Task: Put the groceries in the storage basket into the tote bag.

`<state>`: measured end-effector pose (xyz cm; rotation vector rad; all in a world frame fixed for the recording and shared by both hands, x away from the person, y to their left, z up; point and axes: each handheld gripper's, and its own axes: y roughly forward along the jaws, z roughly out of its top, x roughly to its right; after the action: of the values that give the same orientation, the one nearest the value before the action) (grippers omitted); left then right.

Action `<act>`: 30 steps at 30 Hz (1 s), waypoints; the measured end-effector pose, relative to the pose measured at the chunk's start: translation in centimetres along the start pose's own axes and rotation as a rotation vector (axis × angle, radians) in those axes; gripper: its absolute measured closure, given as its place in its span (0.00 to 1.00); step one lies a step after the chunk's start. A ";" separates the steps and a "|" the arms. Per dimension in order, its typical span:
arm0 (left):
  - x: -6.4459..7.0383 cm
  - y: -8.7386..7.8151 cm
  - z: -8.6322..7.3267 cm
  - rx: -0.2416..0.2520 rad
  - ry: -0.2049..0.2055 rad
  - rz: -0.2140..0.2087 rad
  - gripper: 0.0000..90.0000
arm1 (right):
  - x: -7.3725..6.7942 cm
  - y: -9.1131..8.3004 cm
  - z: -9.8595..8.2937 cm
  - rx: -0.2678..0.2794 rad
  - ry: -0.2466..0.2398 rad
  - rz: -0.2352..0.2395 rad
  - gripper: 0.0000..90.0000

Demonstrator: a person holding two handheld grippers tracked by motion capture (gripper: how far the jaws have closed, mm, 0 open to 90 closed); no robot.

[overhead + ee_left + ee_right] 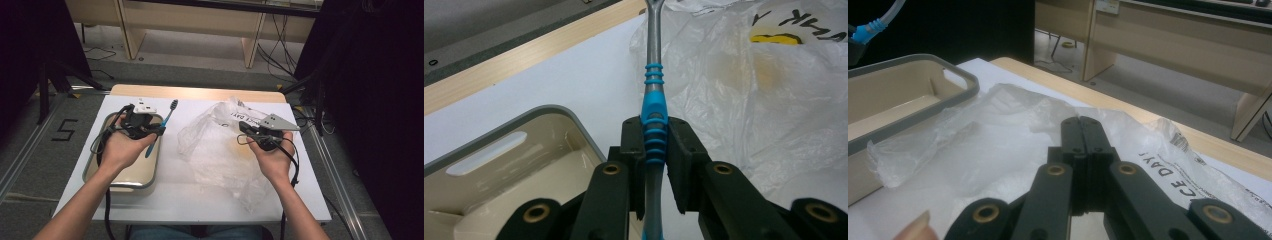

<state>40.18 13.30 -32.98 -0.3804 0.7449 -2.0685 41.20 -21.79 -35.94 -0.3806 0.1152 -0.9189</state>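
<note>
A blue and clear toothbrush (169, 116) is clamped at its ribbed blue grip (654, 131) by my left gripper (159, 129), which is shut on it. Its bristle head points away toward the table's far side, and the handle hangs over the right edge of a beige tray (131, 172) with a grey rim (544, 111). My right gripper (243, 125) hovers over a crumpled clear plastic bag (215, 150). Its jaws (1082, 136) are pressed together with nothing visible between them. The toothbrush (870, 27) also shows at the top left of the right gripper view.
The white table top (175, 200) ends in a wooden strip (195, 93) at the far side. The bag (754, 95) carries black print and a yellow mark. The inside of the tray (893, 105) looks bare. Wooden furniture legs (252, 45) stand on the floor beyond.
</note>
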 end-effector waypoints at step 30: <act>2.5 0.6 0.9 0.011 0.039 -0.045 0.87 | 0.0 0.0 0.0 0.001 -0.001 0.002 1.00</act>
<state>39.63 10.70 -32.70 -0.3544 0.7538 -2.1272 41.19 -21.76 -35.93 -0.3795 0.1143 -0.9163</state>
